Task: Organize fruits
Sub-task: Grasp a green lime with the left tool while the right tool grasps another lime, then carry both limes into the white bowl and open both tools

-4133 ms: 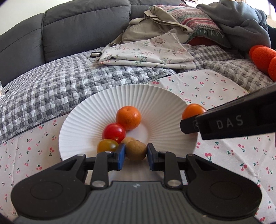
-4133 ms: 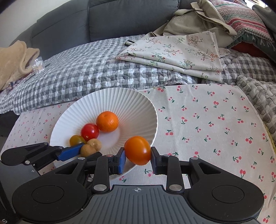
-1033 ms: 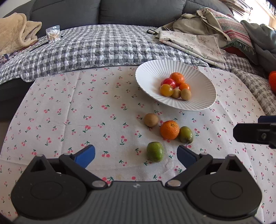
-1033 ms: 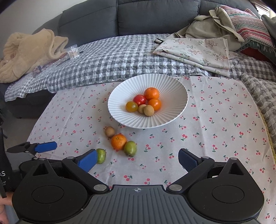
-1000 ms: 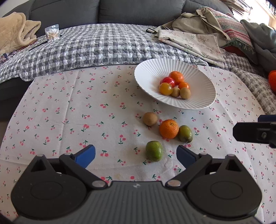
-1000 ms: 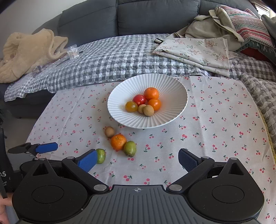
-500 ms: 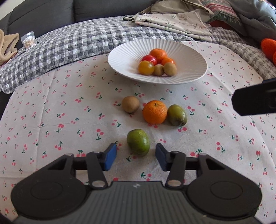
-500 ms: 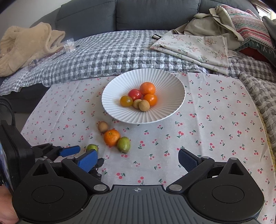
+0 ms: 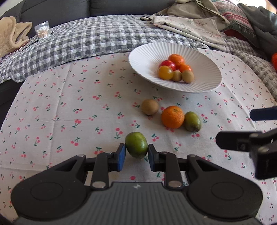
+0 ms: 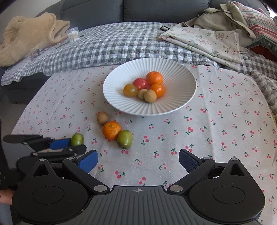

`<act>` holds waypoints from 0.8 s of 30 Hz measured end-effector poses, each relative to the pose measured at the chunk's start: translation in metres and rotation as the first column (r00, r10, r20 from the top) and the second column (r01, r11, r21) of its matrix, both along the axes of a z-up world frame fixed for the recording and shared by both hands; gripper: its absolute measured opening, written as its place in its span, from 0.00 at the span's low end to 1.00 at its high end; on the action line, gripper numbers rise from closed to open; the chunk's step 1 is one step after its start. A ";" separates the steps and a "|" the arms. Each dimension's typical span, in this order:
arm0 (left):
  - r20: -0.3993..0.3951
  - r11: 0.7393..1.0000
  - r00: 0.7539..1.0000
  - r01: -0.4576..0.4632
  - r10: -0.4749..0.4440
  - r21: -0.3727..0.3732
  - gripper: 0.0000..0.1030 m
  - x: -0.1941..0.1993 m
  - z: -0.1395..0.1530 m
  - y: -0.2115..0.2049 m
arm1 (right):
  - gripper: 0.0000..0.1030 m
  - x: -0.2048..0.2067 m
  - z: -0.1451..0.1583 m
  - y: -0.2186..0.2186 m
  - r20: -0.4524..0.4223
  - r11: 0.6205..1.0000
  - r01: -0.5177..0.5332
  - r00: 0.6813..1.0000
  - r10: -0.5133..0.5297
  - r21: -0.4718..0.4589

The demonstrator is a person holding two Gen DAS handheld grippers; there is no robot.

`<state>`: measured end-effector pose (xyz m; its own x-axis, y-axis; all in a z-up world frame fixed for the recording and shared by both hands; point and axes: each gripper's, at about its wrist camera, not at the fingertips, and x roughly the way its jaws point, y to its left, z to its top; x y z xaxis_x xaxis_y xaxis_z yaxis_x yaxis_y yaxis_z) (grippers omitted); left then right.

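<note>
A white cloth with little red cherries (image 9: 77, 112) is covering the table. Close to the camera, the left gripper (image 9: 135, 156) is holding a green fruit (image 9: 136, 144) between its blue fingers (image 9: 121, 156). The fingers are squeezing it from both sides, and the fruit is sitting low by the cloth. In the right wrist view, the same green fruit (image 10: 77, 139) is showing at the left, pinched by those fingers.

The right gripper (image 10: 138, 160) is hanging over bare cloth with its fingers (image 10: 88, 161) spread wide and nothing between them.

A bit farther off, three fruits are lying loose on the cloth: an orange (image 9: 172, 116), another green fruit (image 9: 192, 121) touching its right side, and a brown kiwi (image 9: 150, 107) just beside it on the left.

Behind them a white ridged bowl (image 9: 143, 62) is sitting with a pile of small fruits in it, red, yellow, orange and brown.

At the back, a grey checked blanket (image 9: 86, 39) is lying over a dark sofa (image 10: 97, 12). A folded flowery cloth (image 10: 207, 41) is resting on the right and a tan fluffy blanket (image 10: 29, 36) on the left.
</note>
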<state>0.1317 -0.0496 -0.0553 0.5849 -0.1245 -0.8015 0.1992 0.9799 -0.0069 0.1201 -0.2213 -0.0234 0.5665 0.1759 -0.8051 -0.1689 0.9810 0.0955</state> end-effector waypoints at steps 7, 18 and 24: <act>-0.012 0.997 0.997 -0.078 0.077 -0.025 0.25 0.006 0.004 0.020 | 0.86 0.013 -0.026 0.022 0.002 0.999 -0.049 0.999 0.049 -0.015; -0.032 0.992 0.994 -0.108 0.106 -0.064 0.25 0.012 0.004 0.031 | 0.42 0.033 -0.041 0.036 0.031 0.997 -0.046 0.998 0.048 -0.058; -0.025 0.992 0.994 -0.106 0.105 -0.071 0.25 0.013 0.006 0.032 | 0.25 0.034 -0.038 0.036 0.026 0.997 -0.055 0.998 0.056 -0.049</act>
<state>0.1449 -0.0180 -0.0488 0.5806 -0.1208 -0.8052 0.0939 0.9923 -0.0812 0.1544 -0.1858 -0.0618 0.5791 0.1690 -0.7975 -0.2251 0.9734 0.0428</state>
